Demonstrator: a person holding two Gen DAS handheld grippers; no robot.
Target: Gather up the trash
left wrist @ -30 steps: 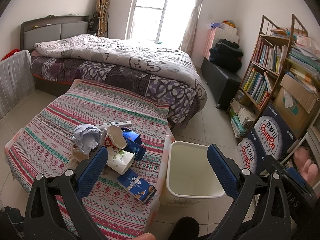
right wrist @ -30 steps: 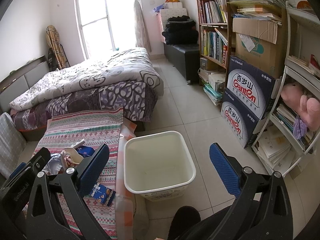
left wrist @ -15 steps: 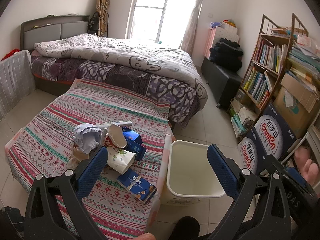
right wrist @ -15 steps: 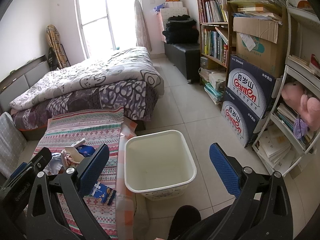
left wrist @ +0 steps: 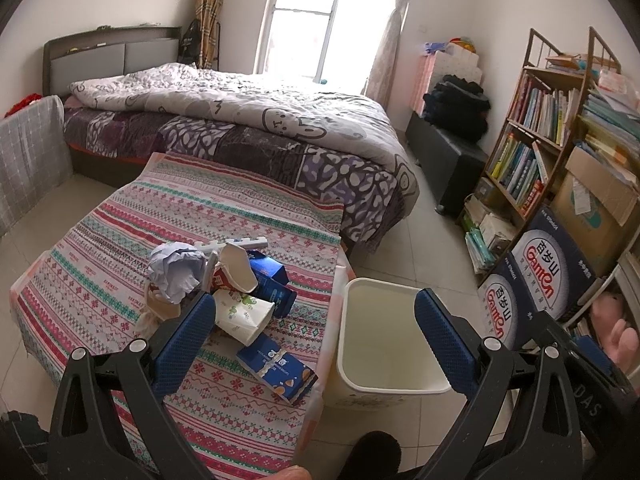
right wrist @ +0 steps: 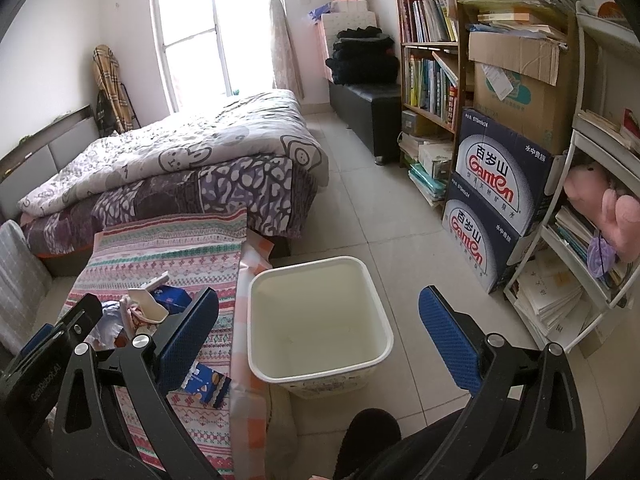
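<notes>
Jaws on the left gripper (left wrist: 316, 322) stood wide apart with nothing between them, held above the near edge of the patterned table (left wrist: 100, 280); the right gripper (right wrist: 318, 332) was likewise spread and empty, poised over the white bin (right wrist: 320, 320) on the floor just beside the table.

Closest to the left gripper's blue pads lay the trash heap. A flattened blue snack box (left wrist: 276, 368) sat nearest, apart from the pile and near the table's bin-side edge. Beyond it a white paper cup (left wrist: 244, 314) lay on its side, then a dark blue carton (left wrist: 268, 280), an opened white carton with red print (left wrist: 232, 270), and a crumpled ball of pale paper (left wrist: 176, 270) on the far left, all touching or overlapping. A white strip (left wrist: 236, 245) lay behind them.

All of it looked light and thin-walled. The paper ball would likely squash and hold well under a pinch anywhere across its bulk. The cup and cartons were probably stiff only at folds and rims, so a grip across a rim or a flattened edge seemed safer than across a hollow belly, which could buckle and slip. The snack box, lying flat, probably called for its raised end to be taken.

The bin looked empty.
</notes>
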